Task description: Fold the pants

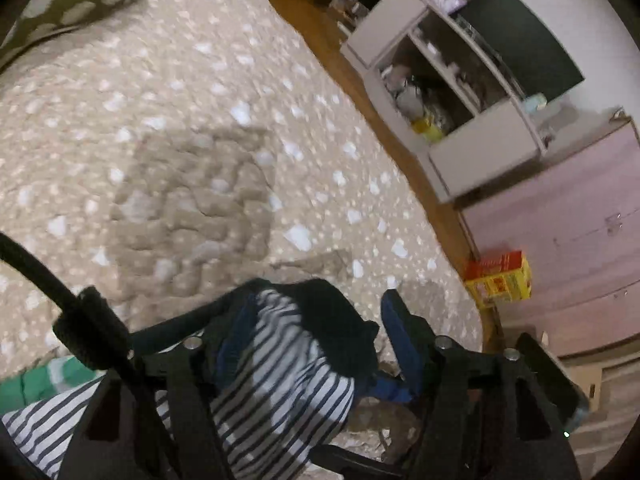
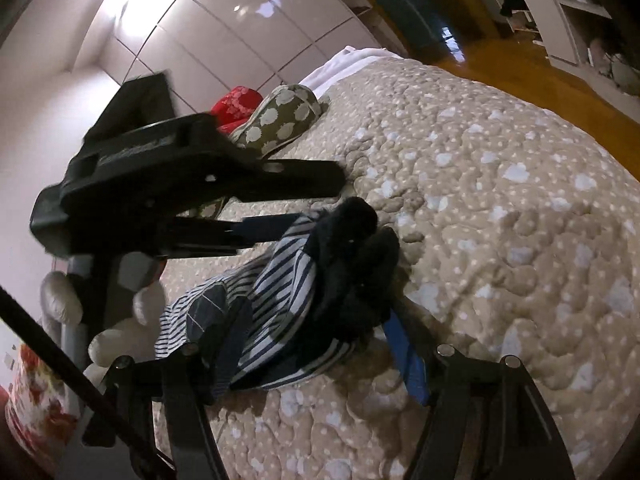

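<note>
Beige quilted bedspread (image 2: pixel 500 208) fills both views, the bed carrying everything. Low in the left wrist view, the left tool (image 1: pixel 320 320) has its fingers apart with the striped pants (image 1: pixel 276 376) bunched between them, dark waistband on top; whether the pads press the cloth I cannot tell. Bottom centre of the right wrist view, the right tool (image 2: pixel 316 340) likewise straddles the pants (image 2: pixel 276 300), grip unclear. Farther, upper left there, sits a spotted pillow (image 2: pixel 284 116); wooden floor (image 2: pixel 500 56) lies beyond.

Left gripper (image 1: pixel 316 320) tilted steeply down, jaws parted around cloth; right gripper (image 2: pixel 320 340) angled down, jaws parted likewise.
</note>
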`<state>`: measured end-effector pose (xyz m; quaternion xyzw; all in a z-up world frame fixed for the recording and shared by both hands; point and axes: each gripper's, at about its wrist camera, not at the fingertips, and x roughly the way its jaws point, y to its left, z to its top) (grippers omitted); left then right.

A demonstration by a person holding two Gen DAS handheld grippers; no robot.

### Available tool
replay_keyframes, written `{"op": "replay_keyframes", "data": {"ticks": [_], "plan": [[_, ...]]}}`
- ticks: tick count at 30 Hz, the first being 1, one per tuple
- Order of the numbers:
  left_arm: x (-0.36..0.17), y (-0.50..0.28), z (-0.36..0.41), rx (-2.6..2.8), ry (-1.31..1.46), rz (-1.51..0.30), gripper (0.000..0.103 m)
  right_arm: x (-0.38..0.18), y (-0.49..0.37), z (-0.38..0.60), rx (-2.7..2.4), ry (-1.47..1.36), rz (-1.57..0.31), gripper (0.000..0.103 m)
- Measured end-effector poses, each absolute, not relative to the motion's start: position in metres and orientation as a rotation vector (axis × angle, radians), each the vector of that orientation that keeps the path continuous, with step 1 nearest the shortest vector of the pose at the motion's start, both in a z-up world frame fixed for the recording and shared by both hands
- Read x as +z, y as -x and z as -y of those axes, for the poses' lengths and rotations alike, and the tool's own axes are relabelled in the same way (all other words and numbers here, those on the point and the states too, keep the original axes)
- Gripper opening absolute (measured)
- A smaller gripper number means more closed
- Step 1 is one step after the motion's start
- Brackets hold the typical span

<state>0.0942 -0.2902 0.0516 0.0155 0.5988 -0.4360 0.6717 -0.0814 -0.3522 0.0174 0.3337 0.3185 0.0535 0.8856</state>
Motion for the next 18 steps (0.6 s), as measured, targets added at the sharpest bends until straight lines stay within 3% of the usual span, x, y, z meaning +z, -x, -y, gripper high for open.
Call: {"op": "replay_keyframes", "data": {"ticks": [1, 3, 4, 7, 15, 18], "plan": [[0.049, -0.090, 0.292, -0.991, -0.045, -1.359, 0.065, 0.017, 0.079, 0.352, 0.116, -0.695, -0.667, 0.042], [0.049, -0.085, 0.290, -0.976, -0.091, -1.341, 0.045, 0.014, 0.071, 0.353, 0.132, -0.718, -0.685, 0.023], [0.050, -0.085, 0.287, -0.963, -0.098, -1.331, 0.033, 0.016, 0.069, 0.353, 0.140, -0.726, -0.682, 0.021], [0.060, -0.095, 0.258, -0.968, 0.050, -1.328, 0.029, 0.030, 0.066, 0.344, 0.164, -0.699, -0.667, 0.019], [0.094, -0.084, 0.141, -0.855, 0.294, -1.162, 0.029, 0.068, 0.047, 0.272, 0.305, -0.524, -0.681, 0.019], [0.089, -0.075, 0.092, -0.749, 0.373, -1.131, 0.042, 0.062, 0.035, 0.236, 0.357, -0.463, -0.736, 0.026]]}}
